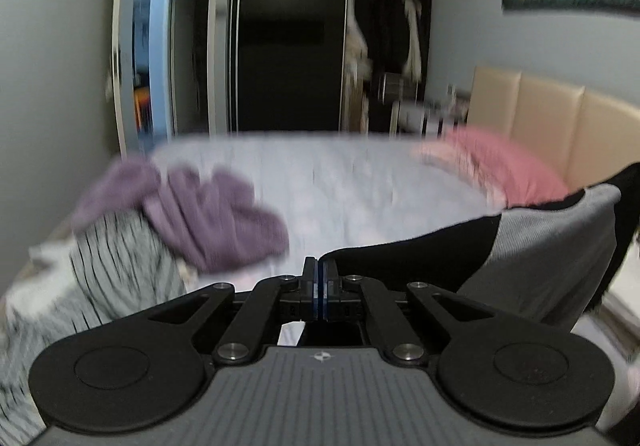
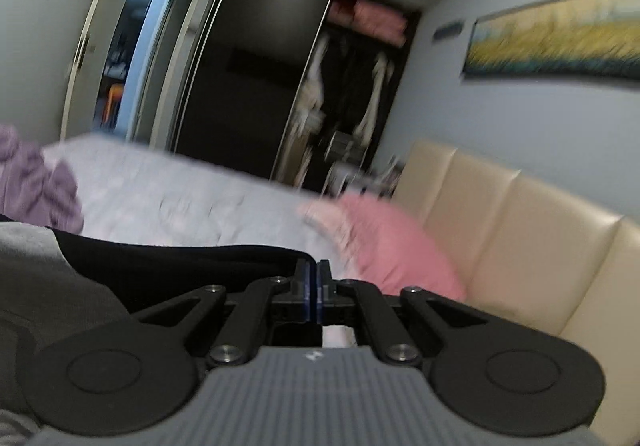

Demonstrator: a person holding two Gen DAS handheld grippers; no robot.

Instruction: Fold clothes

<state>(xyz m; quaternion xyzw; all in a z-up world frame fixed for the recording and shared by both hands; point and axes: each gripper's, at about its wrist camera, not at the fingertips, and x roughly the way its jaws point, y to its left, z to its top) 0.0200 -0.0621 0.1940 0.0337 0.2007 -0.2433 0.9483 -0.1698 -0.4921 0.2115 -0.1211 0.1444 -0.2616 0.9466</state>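
Black and grey cloth, one garment [image 1: 532,246], hangs stretched between your two tools above the near edge of the bed [image 1: 340,181]. Your left tool [image 1: 320,266] has its jaws pressed together on the black hem at the garment's left end; your right tool [image 2: 313,268] is closed the same way on the black edge at the right end. No fold shows yet, so I judge you are only at the lift-and-spread stage. Much is left: a purple garment [image 1: 200,213] and a striped one [image 1: 116,266] lie crumpled on the far left of the bed, both unfolded. Both tools sit level, raised, pointing across the bed towards the wardrobe [image 1: 288,37], the right one tilted. A pink pillow [image 2: 384,242] rests by the headboard [image 2: 500,213].
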